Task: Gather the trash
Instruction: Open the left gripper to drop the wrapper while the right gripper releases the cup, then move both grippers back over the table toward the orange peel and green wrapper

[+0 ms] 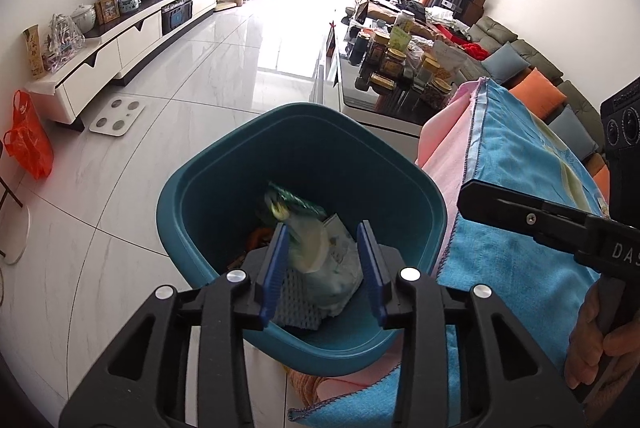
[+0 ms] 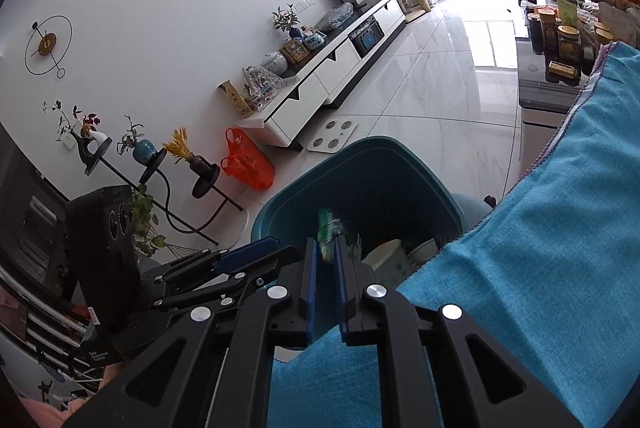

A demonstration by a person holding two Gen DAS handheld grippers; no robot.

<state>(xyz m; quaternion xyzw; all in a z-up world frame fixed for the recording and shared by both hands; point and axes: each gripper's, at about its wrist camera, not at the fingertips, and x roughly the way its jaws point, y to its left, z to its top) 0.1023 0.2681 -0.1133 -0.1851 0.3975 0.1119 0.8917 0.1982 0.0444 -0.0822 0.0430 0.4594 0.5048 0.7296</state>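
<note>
Left wrist only: white foam net (image 1: pixel 298 304) in bin (image 1: pixel 208 187).

left wrist: above bin (image 1: pixel 304 195) | right wrist: same bin, rightward

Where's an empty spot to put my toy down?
Bare floor lies between the white cabinet and the teal bin, past the scale. The dark table is crowded with jars.

Left gripper (image 1: pixel 326 260) parted, right gripper (image 2: pixel 327 256) barely apart
</note>
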